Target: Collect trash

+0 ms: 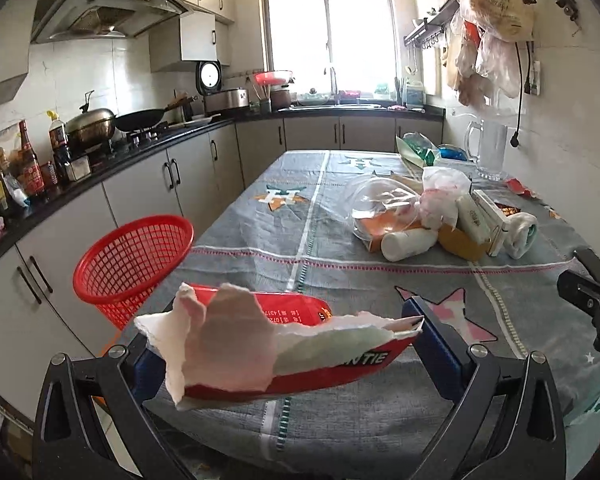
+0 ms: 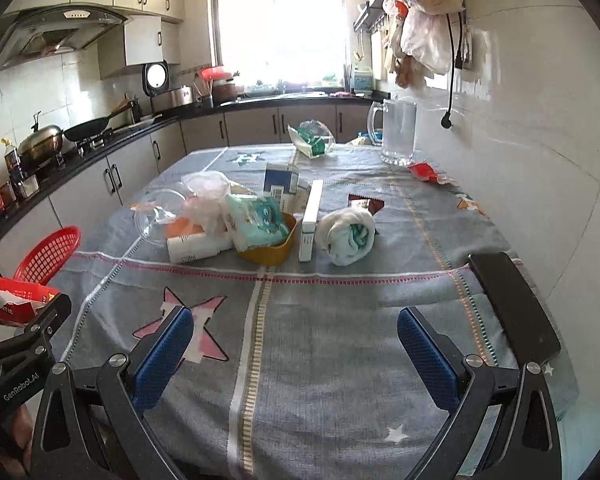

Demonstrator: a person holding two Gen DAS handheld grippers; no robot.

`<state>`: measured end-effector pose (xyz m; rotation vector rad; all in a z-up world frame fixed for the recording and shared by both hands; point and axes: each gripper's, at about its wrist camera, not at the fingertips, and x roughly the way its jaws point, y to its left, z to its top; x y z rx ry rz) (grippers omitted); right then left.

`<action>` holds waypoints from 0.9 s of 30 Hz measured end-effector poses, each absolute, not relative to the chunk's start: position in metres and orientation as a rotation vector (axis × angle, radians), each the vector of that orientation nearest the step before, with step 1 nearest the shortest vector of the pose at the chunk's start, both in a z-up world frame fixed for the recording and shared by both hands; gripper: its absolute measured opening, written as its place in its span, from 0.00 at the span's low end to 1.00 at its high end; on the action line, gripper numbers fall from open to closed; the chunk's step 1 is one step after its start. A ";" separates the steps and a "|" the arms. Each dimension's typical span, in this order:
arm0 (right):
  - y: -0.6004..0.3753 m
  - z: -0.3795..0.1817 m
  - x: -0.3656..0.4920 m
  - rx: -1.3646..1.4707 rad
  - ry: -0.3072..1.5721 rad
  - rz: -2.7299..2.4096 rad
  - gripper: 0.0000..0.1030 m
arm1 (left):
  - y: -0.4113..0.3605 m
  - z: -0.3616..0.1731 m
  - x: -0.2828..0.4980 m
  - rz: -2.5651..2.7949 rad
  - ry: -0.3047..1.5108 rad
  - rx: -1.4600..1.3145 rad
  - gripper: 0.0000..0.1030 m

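Kitchen worktop (image 2: 340, 320) carries more trash far ahead while our left claw (image 1: 280, 344) pinches a torn red packet (image 1: 300, 376) near the red basket (image 1: 136, 256), right claw (image 2: 292, 356) open and empty; loose paper could slip out short of it.

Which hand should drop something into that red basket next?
The left. The left gripper already grips the torn red packet, and the red basket sits just beyond it at the table's left edge. The right gripper is open, holding nothing, farther away.
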<state>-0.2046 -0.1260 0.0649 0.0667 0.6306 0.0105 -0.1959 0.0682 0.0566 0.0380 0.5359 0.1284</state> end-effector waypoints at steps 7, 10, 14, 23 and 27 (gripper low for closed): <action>-0.125 0.062 -0.205 0.058 0.640 0.011 1.00 | 0.067 0.056 -0.197 0.119 0.533 0.051 1.00; -0.125 0.062 -0.205 0.057 0.645 0.013 1.00 | 0.069 0.055 -0.197 0.117 0.534 0.050 1.00; -0.122 0.061 -0.203 0.054 0.652 0.013 1.00 | 0.070 0.054 -0.197 0.122 0.533 0.052 1.00; -0.122 0.059 -0.202 0.053 0.660 0.011 1.00 | 0.071 0.052 -0.196 0.117 0.542 0.050 1.00; -0.122 0.058 -0.202 0.052 0.662 0.011 1.00 | 0.071 0.050 -0.195 0.113 0.550 0.051 1.00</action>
